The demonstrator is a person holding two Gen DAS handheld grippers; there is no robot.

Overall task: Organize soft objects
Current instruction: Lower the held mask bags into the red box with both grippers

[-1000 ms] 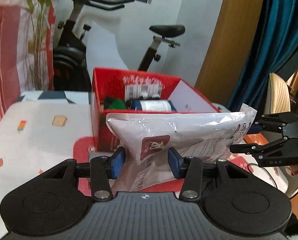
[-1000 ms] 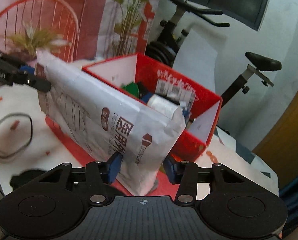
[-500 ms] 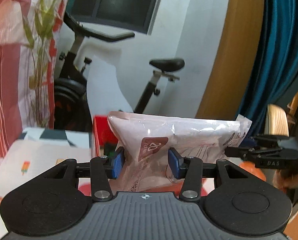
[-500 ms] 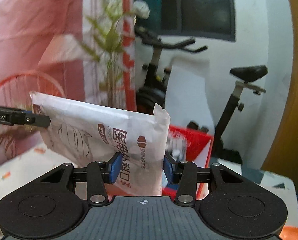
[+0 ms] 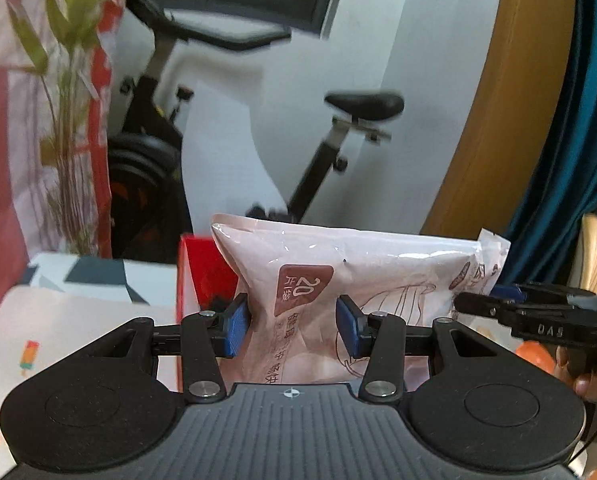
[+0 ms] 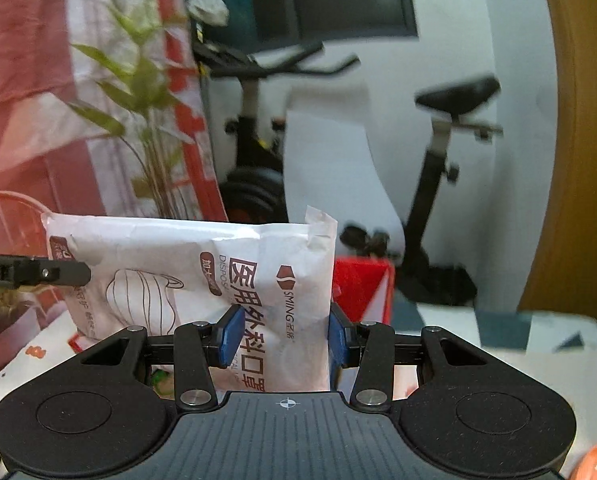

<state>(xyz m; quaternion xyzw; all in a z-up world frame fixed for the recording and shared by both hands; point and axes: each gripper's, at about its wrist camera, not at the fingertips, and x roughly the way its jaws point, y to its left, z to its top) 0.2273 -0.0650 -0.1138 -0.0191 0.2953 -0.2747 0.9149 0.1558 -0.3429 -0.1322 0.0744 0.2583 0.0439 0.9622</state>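
Left wrist view: left gripper (image 5: 291,330) clamps the mask pack (image 5: 362,264), held aloft before the red box (image 5: 202,268). Right wrist view: right gripper (image 6: 284,336) fingers pinch its other end. Carrying step; next, probably lower it into the box.

I can't see inside the red cardboard box (image 5: 202,276); the white plastic mask packet (image 5: 358,264) hides most of it, contents unknown.
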